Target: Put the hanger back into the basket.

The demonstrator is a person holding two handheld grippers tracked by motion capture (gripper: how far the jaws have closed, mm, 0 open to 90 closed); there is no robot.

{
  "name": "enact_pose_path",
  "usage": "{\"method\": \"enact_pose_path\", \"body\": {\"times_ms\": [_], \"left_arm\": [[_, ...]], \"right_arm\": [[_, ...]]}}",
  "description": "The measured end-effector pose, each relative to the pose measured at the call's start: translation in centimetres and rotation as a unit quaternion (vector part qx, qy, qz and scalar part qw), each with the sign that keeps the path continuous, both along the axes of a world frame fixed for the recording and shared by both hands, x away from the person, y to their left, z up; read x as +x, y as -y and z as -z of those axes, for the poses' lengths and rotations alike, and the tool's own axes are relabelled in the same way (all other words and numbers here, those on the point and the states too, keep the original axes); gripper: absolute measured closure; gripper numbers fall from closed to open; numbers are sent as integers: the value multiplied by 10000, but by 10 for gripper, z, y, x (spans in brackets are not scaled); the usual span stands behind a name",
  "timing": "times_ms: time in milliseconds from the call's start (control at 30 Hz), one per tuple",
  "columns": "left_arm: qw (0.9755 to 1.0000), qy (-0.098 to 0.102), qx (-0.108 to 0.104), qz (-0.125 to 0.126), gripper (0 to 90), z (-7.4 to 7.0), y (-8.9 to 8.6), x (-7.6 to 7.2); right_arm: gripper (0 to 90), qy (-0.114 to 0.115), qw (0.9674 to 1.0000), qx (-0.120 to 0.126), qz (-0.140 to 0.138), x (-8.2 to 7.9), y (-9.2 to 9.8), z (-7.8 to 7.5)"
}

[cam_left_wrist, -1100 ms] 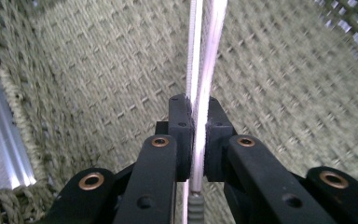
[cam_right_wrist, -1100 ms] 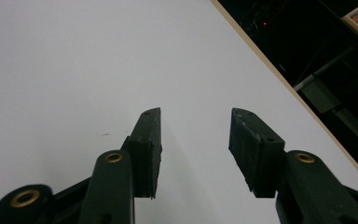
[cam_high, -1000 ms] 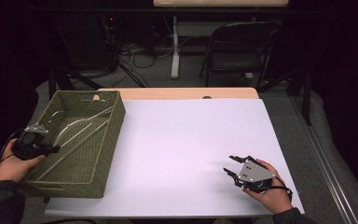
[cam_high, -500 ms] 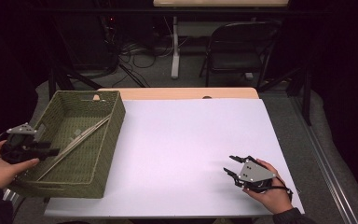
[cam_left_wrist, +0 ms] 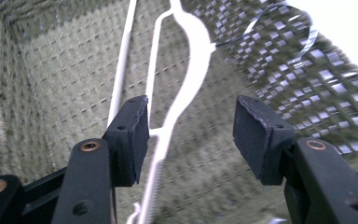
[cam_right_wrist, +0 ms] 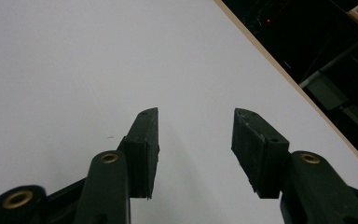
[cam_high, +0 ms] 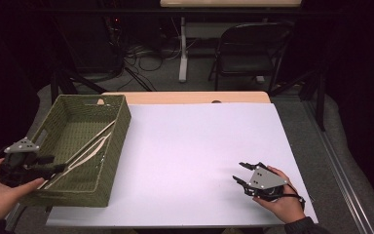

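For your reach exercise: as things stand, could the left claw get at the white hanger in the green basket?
Probably yes. The left claw is open at the basket, pointing in, and the white hanger lies just ahead with nothing between.

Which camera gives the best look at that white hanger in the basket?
The left gripper view: the hanger is close, its hook visible. The high view shows it small, lying slanted in the basket. The right gripper view faces bare table.

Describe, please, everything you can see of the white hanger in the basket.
The white hanger is a slim, plastic-looking clothes hanger with thin arms, a straight bar and a bare metal hook. It lies slanted inside the green woven basket, its upper end propped against one side wall, hook reaching to the rim. The left gripper stands open just above it, its pads not pressing on it.
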State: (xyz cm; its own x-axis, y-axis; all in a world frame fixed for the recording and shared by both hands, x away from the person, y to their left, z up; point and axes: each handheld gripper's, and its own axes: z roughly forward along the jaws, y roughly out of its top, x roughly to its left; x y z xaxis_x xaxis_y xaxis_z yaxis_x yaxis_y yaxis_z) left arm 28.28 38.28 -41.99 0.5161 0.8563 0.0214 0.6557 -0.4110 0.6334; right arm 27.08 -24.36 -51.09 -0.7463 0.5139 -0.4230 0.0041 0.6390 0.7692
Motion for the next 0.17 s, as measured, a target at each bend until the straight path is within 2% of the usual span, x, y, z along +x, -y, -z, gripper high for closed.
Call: {"method": "enact_pose_path", "body": {"times_ms": [67,133,167], "left_arm": [[9999,121,-35,46,440,-5,10,-7],[9994,244,-188,163,434,-9,24,-15],[9991,271,-200,270,427,-10,32,-18]], "right_arm": [[505,-8,10000,16,13,-1,0,-1],[497,10,10000,40,35,-2,1,-1],[495,-3,9998,159,-69,-1,1,-1]]}}
